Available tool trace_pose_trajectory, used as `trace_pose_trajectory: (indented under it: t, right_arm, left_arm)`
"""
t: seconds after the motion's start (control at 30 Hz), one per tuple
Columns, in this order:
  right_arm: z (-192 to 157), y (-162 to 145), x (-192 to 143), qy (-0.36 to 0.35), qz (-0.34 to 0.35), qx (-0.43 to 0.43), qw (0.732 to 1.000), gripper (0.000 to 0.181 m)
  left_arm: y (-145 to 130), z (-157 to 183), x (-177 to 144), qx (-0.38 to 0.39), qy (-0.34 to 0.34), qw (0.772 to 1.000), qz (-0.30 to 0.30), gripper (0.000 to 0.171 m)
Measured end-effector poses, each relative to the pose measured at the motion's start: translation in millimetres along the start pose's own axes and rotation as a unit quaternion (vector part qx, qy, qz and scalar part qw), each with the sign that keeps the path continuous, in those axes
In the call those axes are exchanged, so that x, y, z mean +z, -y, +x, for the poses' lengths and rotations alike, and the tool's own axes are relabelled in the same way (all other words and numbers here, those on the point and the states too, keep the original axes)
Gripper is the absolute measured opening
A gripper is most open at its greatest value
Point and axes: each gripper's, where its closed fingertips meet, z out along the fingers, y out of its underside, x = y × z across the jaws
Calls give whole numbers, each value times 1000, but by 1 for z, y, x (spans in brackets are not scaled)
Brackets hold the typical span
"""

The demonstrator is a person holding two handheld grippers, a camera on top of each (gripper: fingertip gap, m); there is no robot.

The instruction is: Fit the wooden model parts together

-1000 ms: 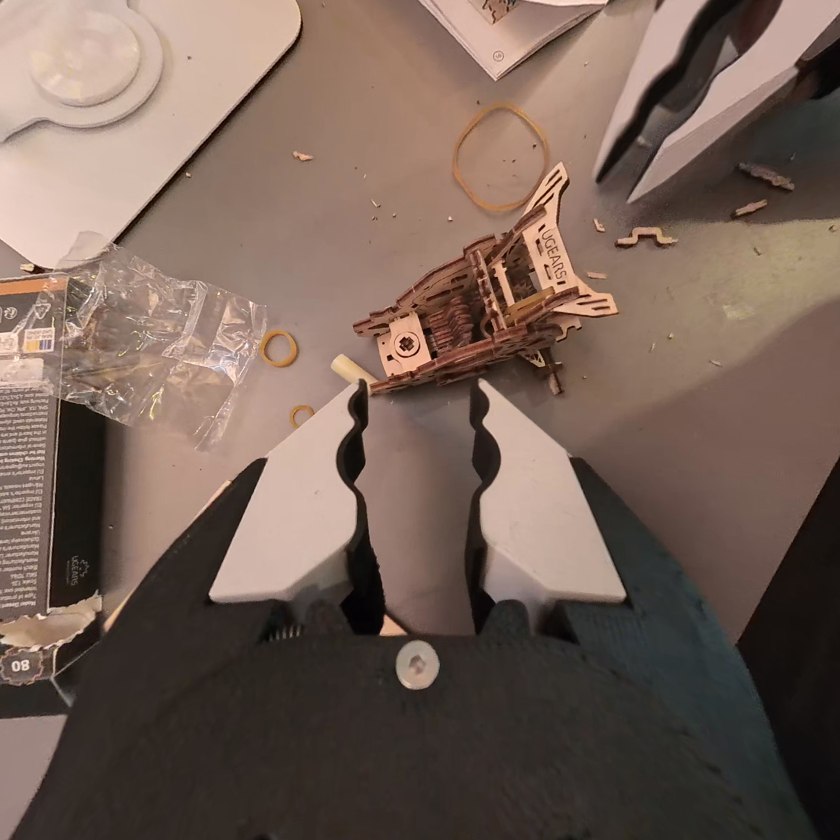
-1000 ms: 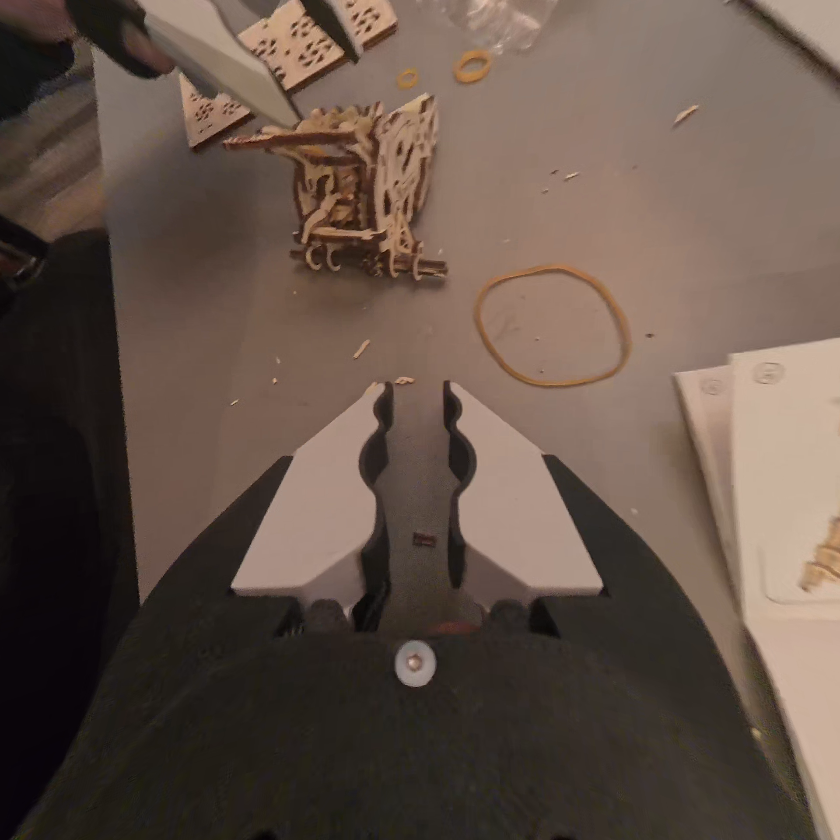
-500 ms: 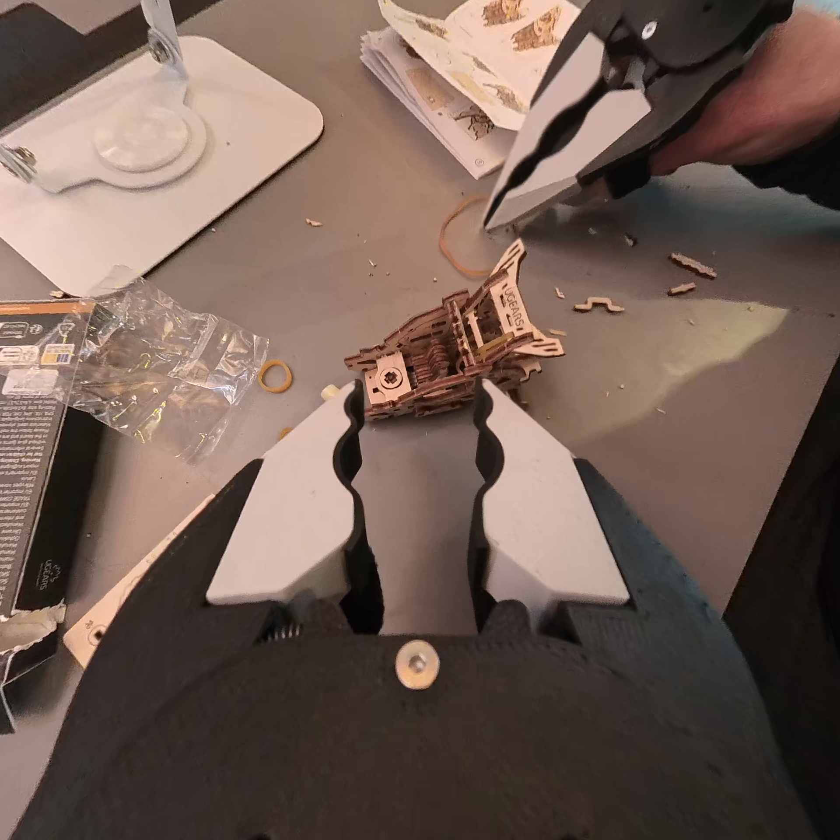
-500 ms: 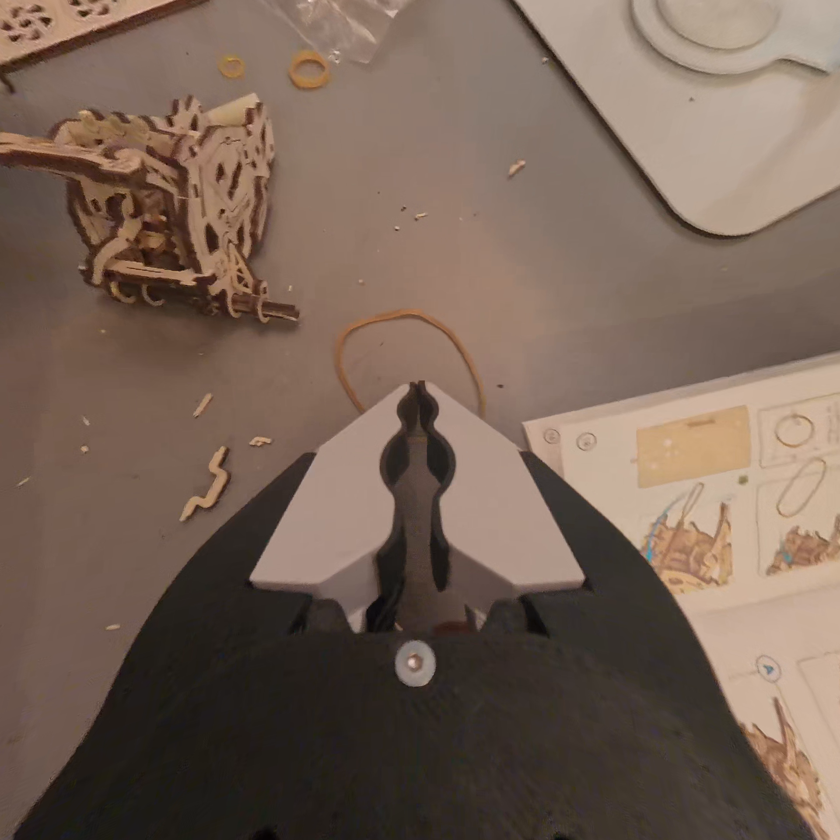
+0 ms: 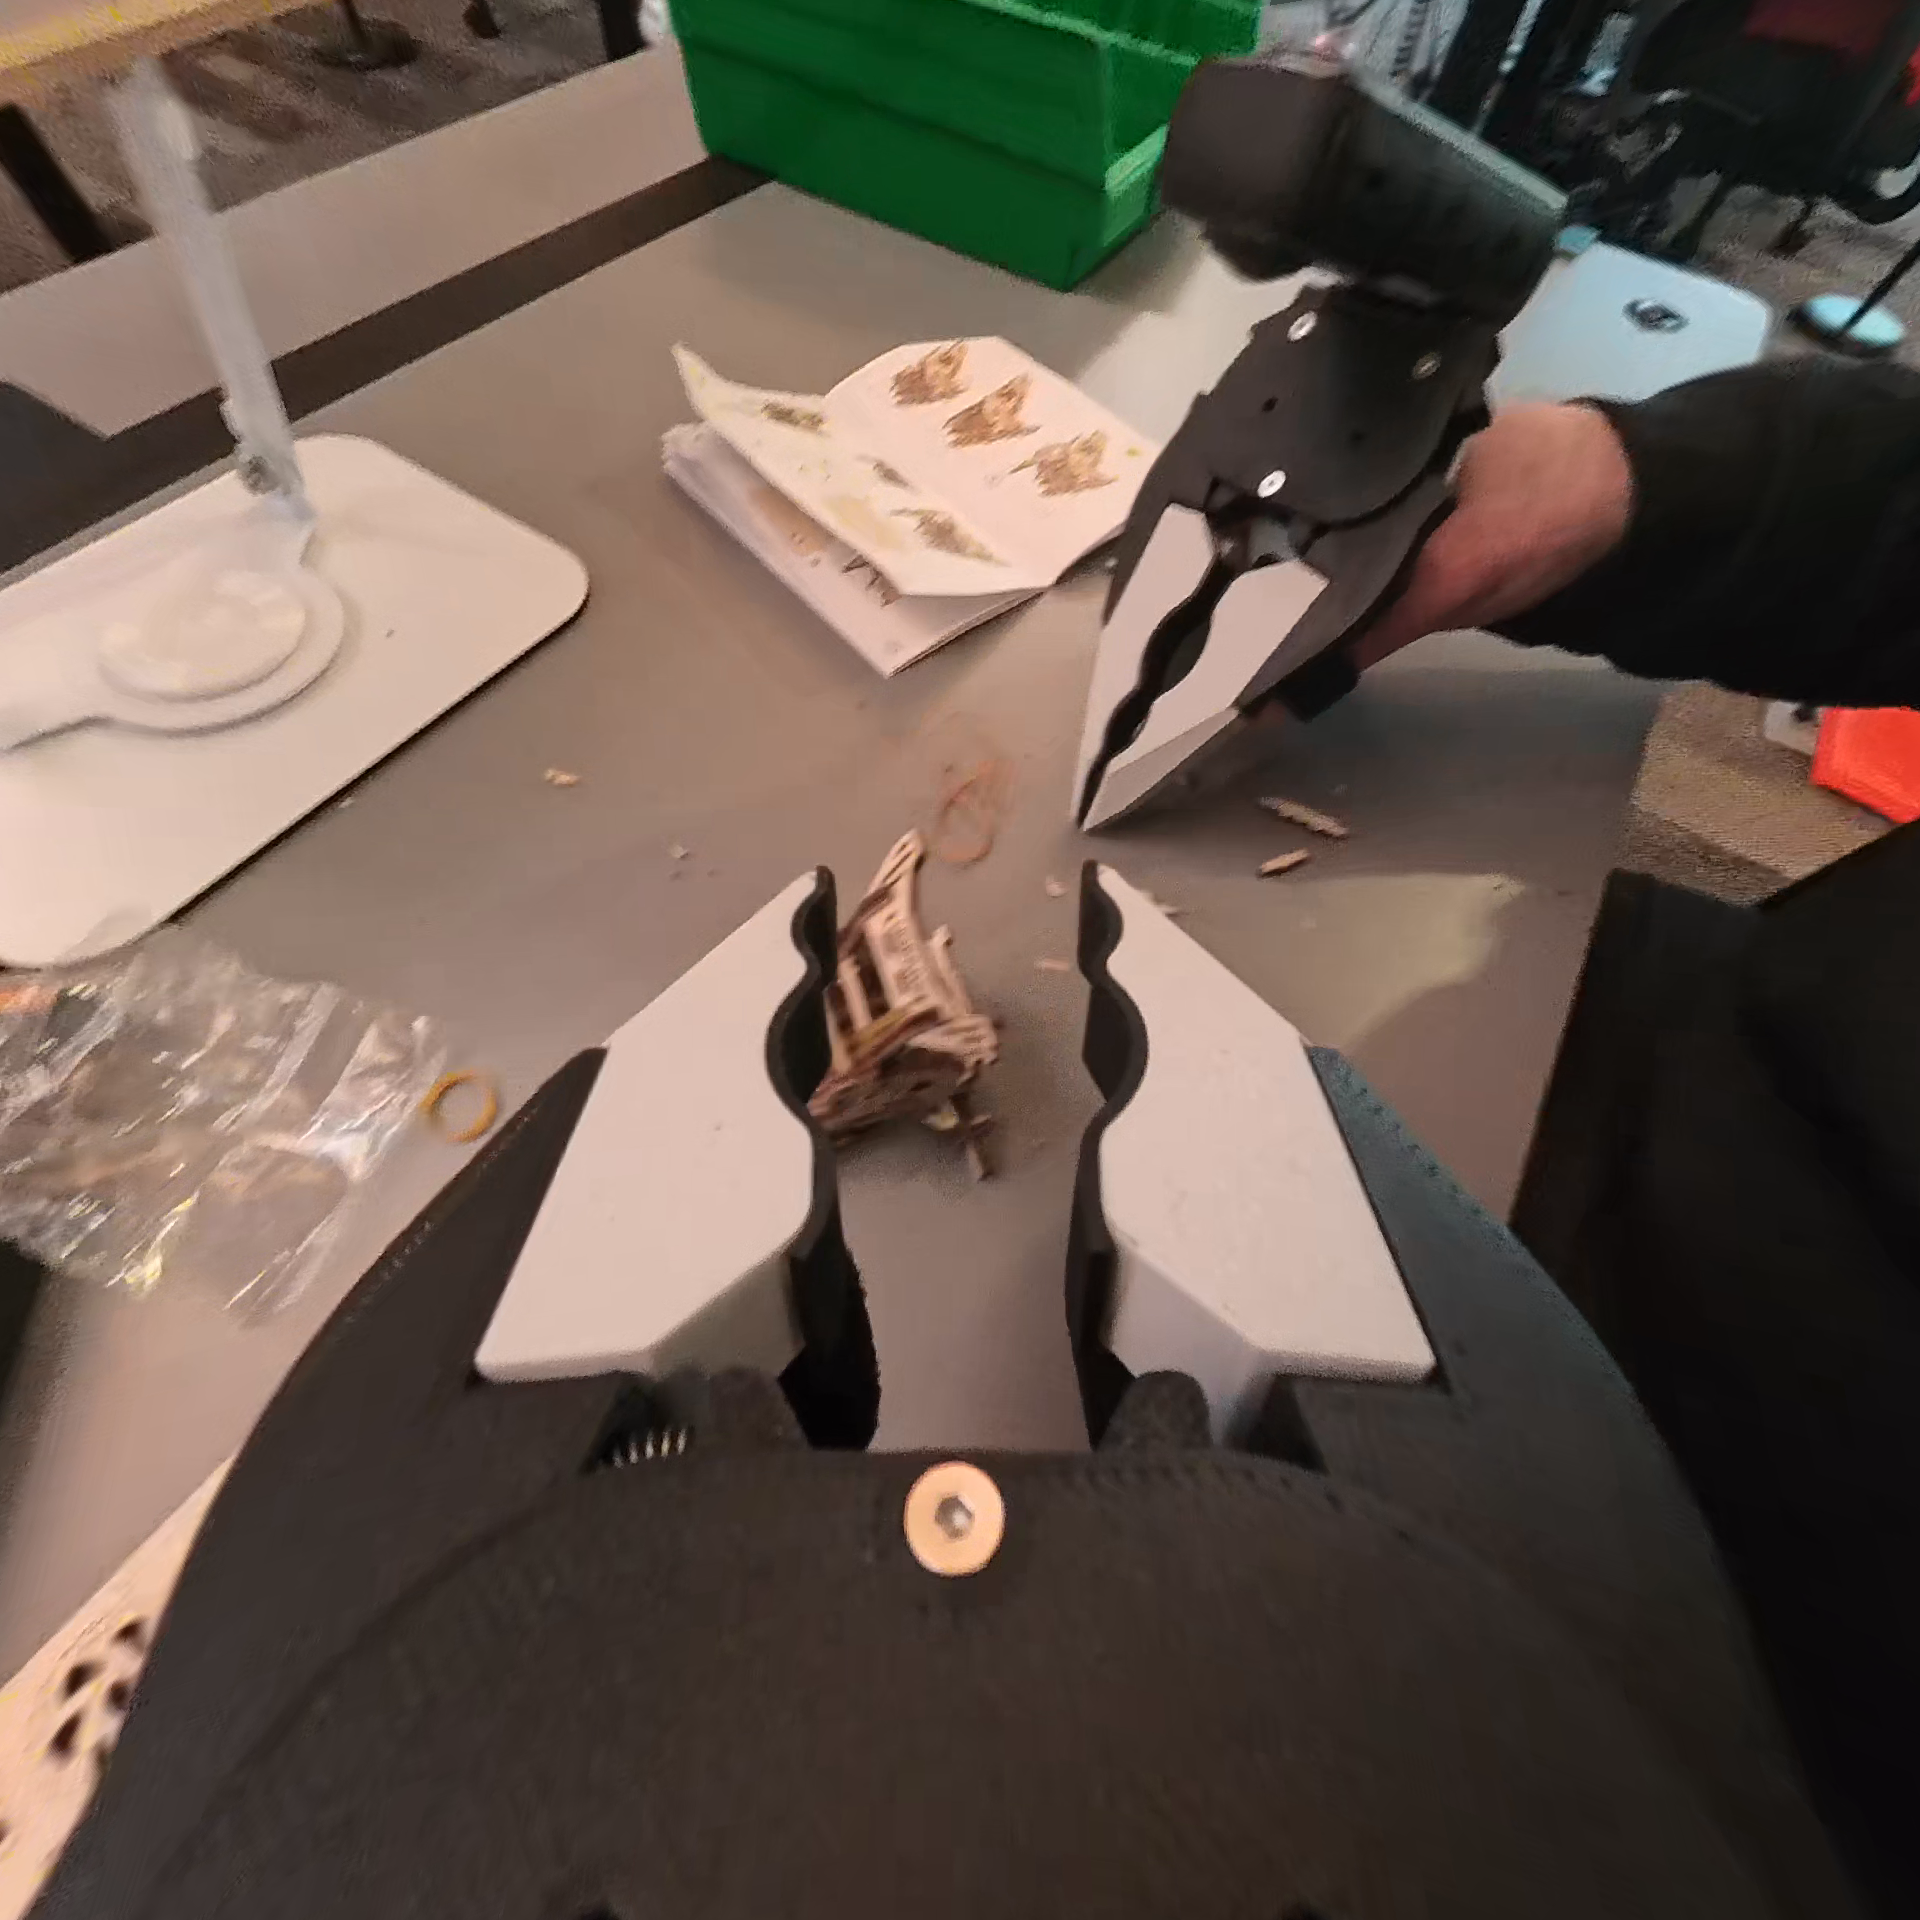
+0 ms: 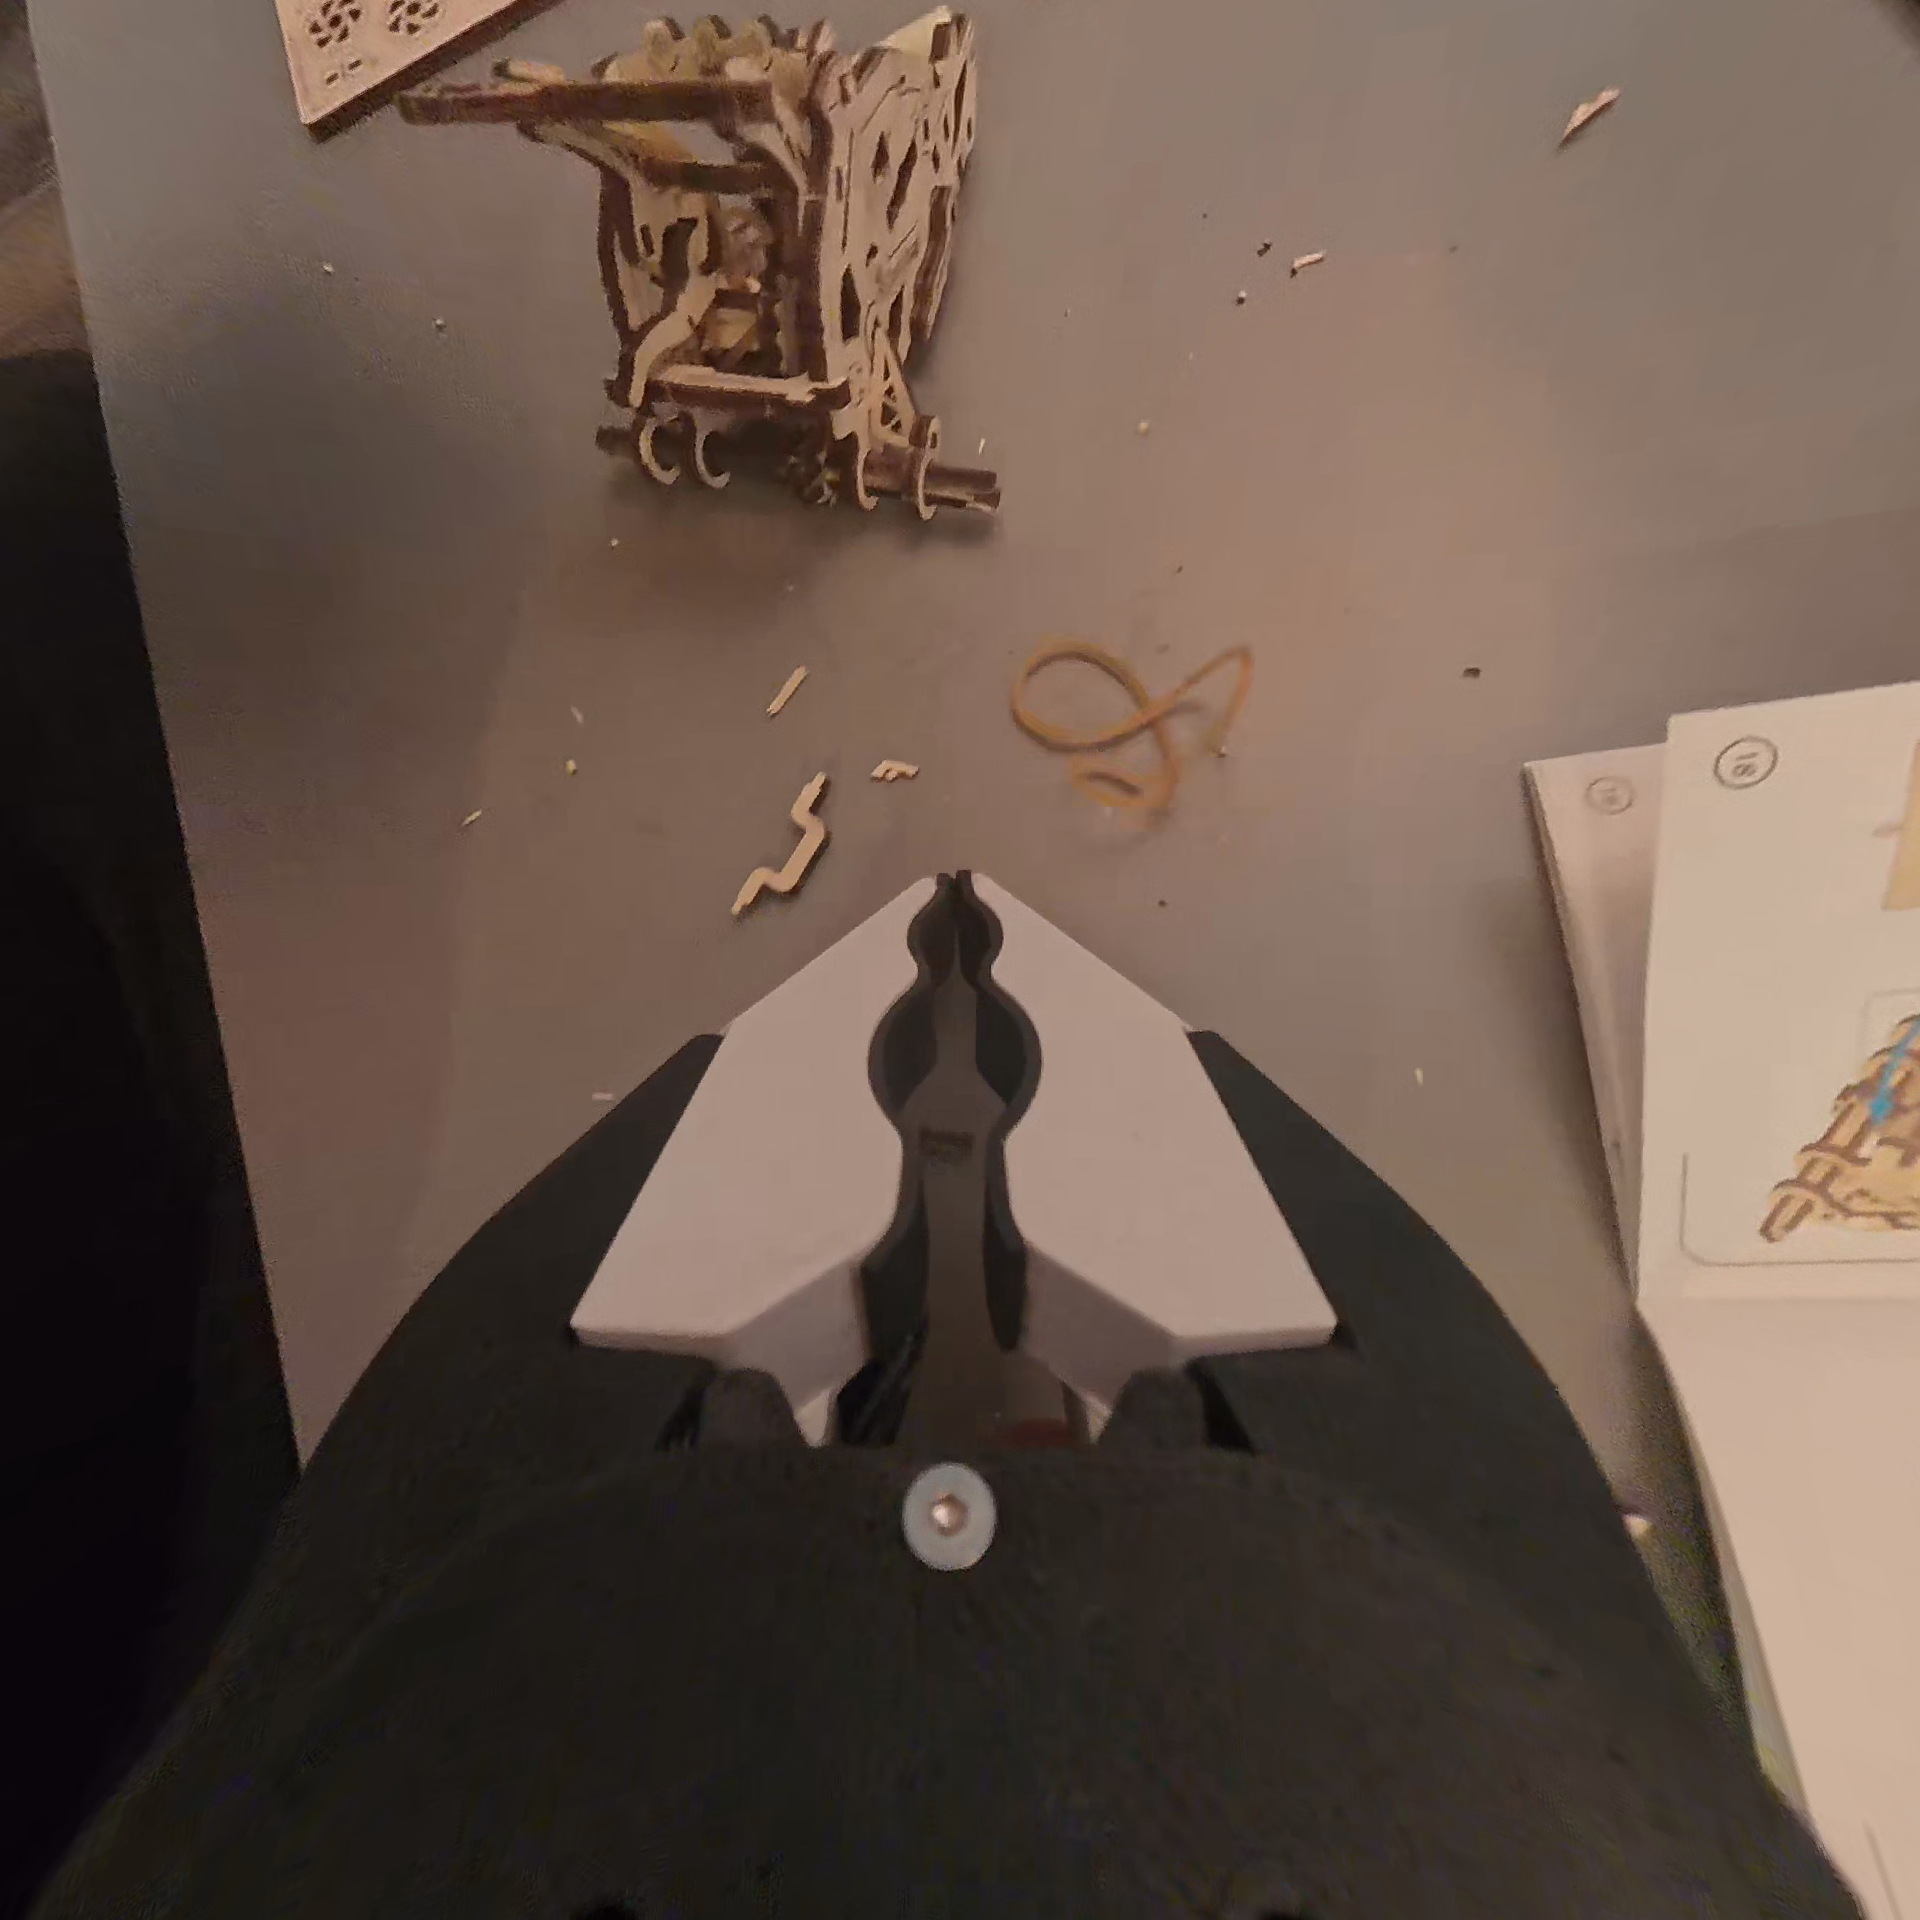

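Observation:
The partly built wooden model [image 5: 894, 1029] lies on the grey table [image 5: 644, 790]. It sits between the fingers of my open left gripper [image 5: 956, 883], close to the left finger [image 5: 727, 1039] and clear of the right finger. The model also shows in the right wrist view [image 6: 790, 281], well ahead of my right gripper [image 6: 954, 881]. That gripper is shut, with nothing visible between its tips. It shows in the left wrist view too [image 5: 1091, 816], tips down at the table. A crumpled rubber band [image 6: 1127, 717] lies just beyond its tips. A small zigzag wooden piece [image 6: 784, 857] lies to their left.
An open instruction booklet [image 5: 914, 488] lies behind the model and shows in the right wrist view [image 6: 1766, 987]. A white lamp base [image 5: 260, 644], a clear plastic bag [image 5: 177, 1101], a small rubber band [image 5: 462, 1103] and a green bin [image 5: 935, 94] surround the work area. A wooden parts sheet [image 6: 384, 42] lies at the far left. My hands' fingertips stand some 15 centimetres from each other. My left gripper is the nearer one to the small rubber band [image 5: 462, 1103]: about 15 centimetres, against 20 centimetres.
My left gripper moved forward, so the model now stands between its open fingers. My right gripper shut over the big rubber band, which now lies crumpled ahead of its tips.

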Motion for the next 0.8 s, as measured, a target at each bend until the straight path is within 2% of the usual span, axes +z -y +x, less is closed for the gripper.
trace_pose_trajectory:
  t: [0.1, 0.3, 0.43, 0.53, 0.67, 0.8]
  right_arm:
    - [-6, -7, -5, 10, -1, 8, 1000, 0]
    - [-6, -16, -12, 6, 23, 18, 1000, 0]
    - [-8, -20, -16, 0, 38, 12, 999, 0]
    - [-9, -22, -17, -2, 41, 9, 999, 0]
    - [-9, -22, -17, 0, 43, 11, 999, 0]
    - [-9, -22, -17, -3, 45, 8, 999, 0]
  left_arm:
    - [10, 28, 15, -5, -24, 1000, 1, 44]
    - [13, 56, 52, -33, 0, 998, -50, 39]
    - [27, 52, 66, -1, 16, 997, -76, 39]
    - [43, 38, 71, 51, 29, 992, -108, 40]
    - [37, 18, 89, 127, -5, 967, -219, 41]
    - [7, 4, 110, 179, -56, 918, -349, 42]
